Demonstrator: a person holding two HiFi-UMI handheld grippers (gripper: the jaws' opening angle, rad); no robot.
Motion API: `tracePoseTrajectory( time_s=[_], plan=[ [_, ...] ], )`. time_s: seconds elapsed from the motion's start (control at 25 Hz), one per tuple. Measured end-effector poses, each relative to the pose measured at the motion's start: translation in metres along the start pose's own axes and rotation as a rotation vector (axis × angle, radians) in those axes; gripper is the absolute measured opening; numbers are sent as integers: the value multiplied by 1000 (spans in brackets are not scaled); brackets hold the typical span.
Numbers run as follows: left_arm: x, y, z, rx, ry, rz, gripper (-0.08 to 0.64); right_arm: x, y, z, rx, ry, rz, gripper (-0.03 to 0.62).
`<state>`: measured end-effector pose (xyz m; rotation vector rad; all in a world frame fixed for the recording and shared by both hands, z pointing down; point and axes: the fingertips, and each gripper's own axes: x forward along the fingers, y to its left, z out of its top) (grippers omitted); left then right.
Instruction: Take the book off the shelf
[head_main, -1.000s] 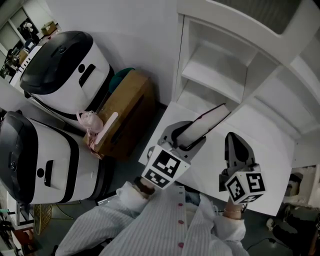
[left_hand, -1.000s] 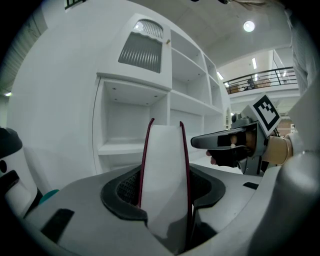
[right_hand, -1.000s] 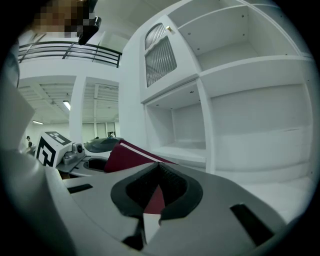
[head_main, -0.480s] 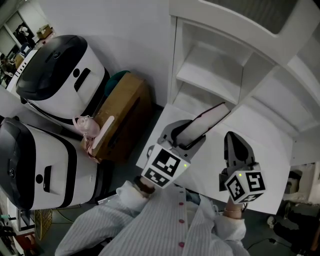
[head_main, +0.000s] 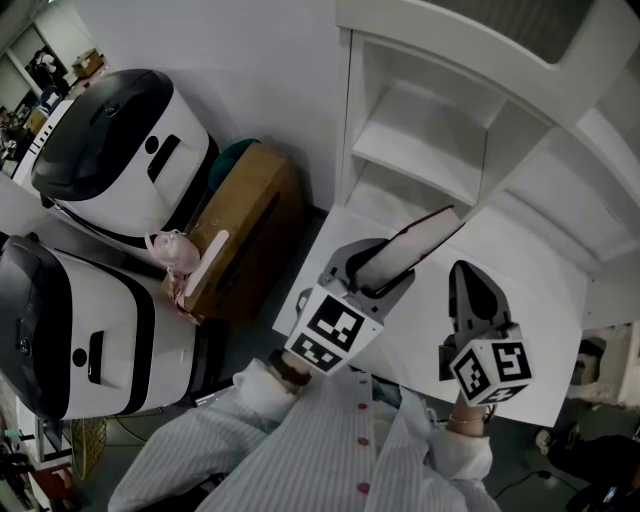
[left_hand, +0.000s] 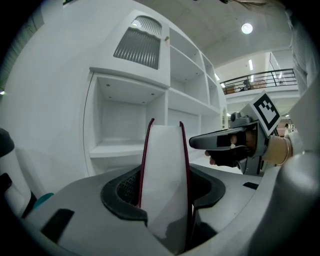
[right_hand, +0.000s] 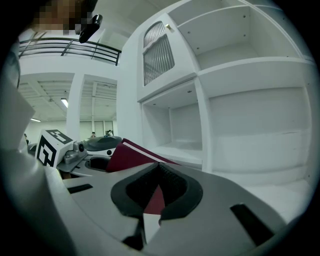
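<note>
A book (head_main: 418, 243) with a dark red cover and white page edges sticks up out of my left gripper (head_main: 385, 272), which is shut on its lower end. It hangs in front of the white shelf unit (head_main: 420, 150), clear of the compartments. In the left gripper view the book (left_hand: 165, 165) stands upright between the jaws of the left gripper (left_hand: 167, 194). My right gripper (head_main: 467, 290) sits just right of the book with its jaws together and nothing in them. From the right gripper (right_hand: 152, 202) I see the book (right_hand: 131, 155) to the left, past its closed tips.
Two large white-and-black machines (head_main: 115, 140) (head_main: 70, 320) stand at the left. A brown cardboard box (head_main: 250, 215) with a pink item (head_main: 178, 250) beside it sits between them and the shelf. A white ledge (head_main: 530, 300) lies under the grippers.
Only the head view has shifted slightly. The book stays held in the left gripper, and the right gripper has not moved.
</note>
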<state>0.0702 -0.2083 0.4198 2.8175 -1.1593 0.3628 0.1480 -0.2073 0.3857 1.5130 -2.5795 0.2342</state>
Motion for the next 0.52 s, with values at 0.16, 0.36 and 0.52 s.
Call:
tracePoseTrajectory(
  time_s=[0.16,0.36,0.52],
  plan=[
    [6,-3,-1,18,17,-24,230,-1,0,-1,-3,0,-1,14],
    [12,-9,1,81,48,-89,230,-4,-2,1,-9,-4,-3,14],
    [14,-15,1,112,67,-148,230,-8,-6,1,-9,-8,-13,14]
  ],
)
